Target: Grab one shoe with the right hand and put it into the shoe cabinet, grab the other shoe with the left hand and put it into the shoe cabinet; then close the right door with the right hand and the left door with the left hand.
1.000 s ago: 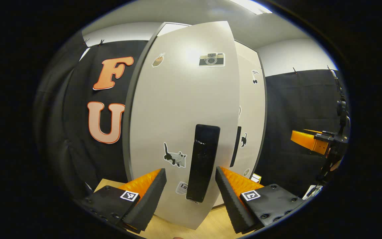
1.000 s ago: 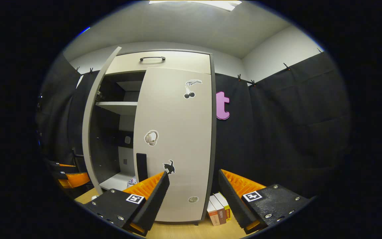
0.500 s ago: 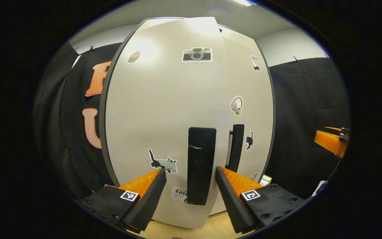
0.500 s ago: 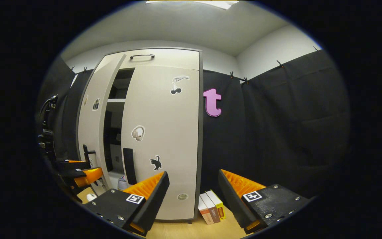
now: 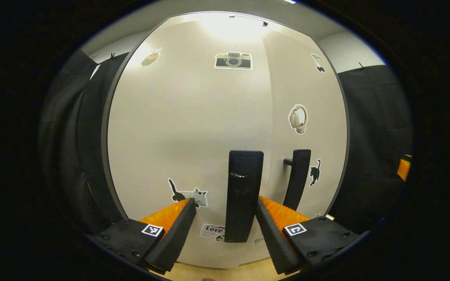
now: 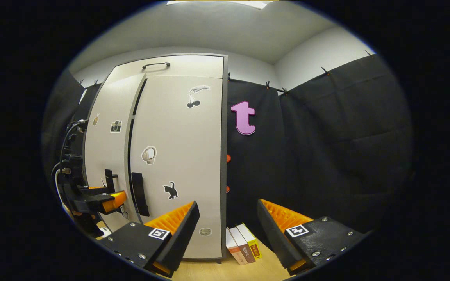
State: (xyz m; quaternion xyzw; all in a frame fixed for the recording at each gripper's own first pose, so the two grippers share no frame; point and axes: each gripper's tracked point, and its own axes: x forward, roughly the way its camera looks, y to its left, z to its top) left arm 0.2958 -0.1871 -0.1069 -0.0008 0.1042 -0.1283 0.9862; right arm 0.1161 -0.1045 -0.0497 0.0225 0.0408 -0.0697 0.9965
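Left gripper (image 5: 225,230): fingers spread wide, holding nothing; the left door handle (image 5: 243,195) stands between them, and the right finger seems to touch its edge, but contact I cannot tell.
Right gripper (image 6: 228,234): fingers wide apart, empty, away from the cabinet (image 6: 170,156).
Left door (image 5: 193,136): almost shut; in the right gripper view a thin dark gap is seen beside the right door (image 6: 178,156).
Handles: both long axes vertical; the right door handle (image 5: 297,179) is just beside the left one.
Shoes: hidden behind the doors.
Right gripper view: books (image 6: 242,248) stand on the floor beside the cabinet, and the left gripper is at the left door.
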